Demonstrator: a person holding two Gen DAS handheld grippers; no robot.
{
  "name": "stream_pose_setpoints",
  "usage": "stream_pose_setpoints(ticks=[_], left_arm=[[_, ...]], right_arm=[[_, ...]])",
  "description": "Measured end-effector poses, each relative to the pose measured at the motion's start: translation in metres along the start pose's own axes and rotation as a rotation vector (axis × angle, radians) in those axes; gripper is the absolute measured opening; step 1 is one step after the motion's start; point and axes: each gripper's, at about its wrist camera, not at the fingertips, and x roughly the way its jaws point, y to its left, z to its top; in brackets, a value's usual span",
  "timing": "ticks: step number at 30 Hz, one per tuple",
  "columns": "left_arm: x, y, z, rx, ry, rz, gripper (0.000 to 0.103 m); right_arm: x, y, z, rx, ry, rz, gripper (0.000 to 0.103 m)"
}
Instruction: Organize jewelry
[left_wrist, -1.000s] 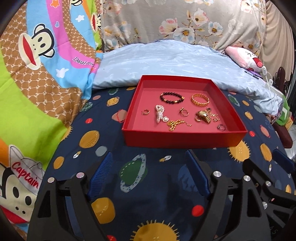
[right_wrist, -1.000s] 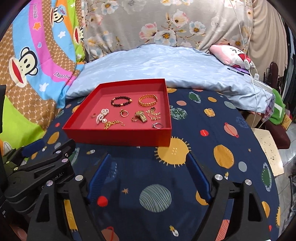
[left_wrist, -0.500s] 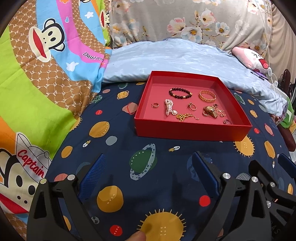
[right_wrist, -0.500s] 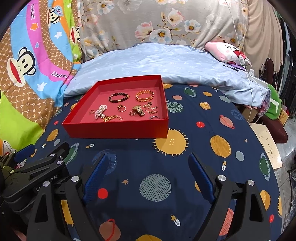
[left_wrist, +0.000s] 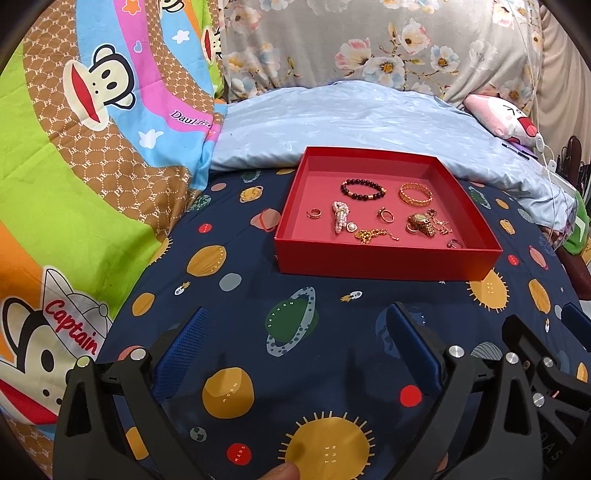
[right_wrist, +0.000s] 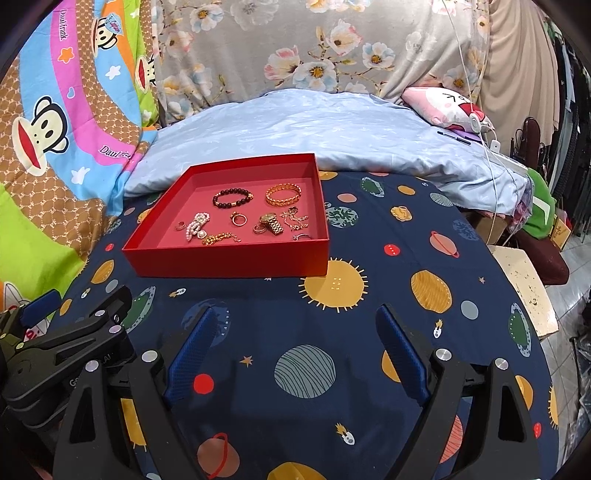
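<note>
Both tongs stand wide apart and hold nothing: left tongs (left_wrist: 295, 347) and right tongs (right_wrist: 295, 347) hover low over the bedspread, well short of the tray, side by side.

Progress, as judged: every piece visible lies loose inside the red tray (left_wrist: 384, 260); none lies on the bedspread. No dividers or compartments show, so if sorting by kind is meant, that is still to do; the pieces sit scattered, a few touching.

Setting, largest first:
- Bed with navy planet-print bedspread (left_wrist: 295, 325), carrying the tray.
- Cartoon monkey blanket (left_wrist: 85, 147), heaped to the left.
- Floral pillow (right_wrist: 314, 48) along the back.
- Pale blue pillow (left_wrist: 362, 122), just behind the tray.
- Pink plush toy (right_wrist: 447, 105), far right, with white earphone cable (right_wrist: 480, 129) beside it.
- Floor and clutter off the right edge of the bed; details unclear.

Tray contents:
- Dark bead bracelet (left_wrist: 362, 189), back row.
- Gold chain bangle (left_wrist: 415, 194), beside it.
- Gold watch (left_wrist: 421, 223), fine chain touching.
- Pearl clip (left_wrist: 340, 220).
- Gold chain (left_wrist: 373, 235), near the front wall.
- Gold ring (left_wrist: 385, 214), centre.
- Small ear cuff (left_wrist: 314, 213), left.
- Silver ring (left_wrist: 455, 243), front right corner.
</note>
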Motion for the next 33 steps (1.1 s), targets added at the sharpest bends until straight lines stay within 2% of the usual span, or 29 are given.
stream_pose_setpoints(ticks=[33], left_arm=[[-0.0012,0.0002,0.0019,0.029,0.016,0.028,0.096]], right_arm=[[-0.0033,-0.0002,-0.0006,0.001,0.0,-0.004,0.086]])
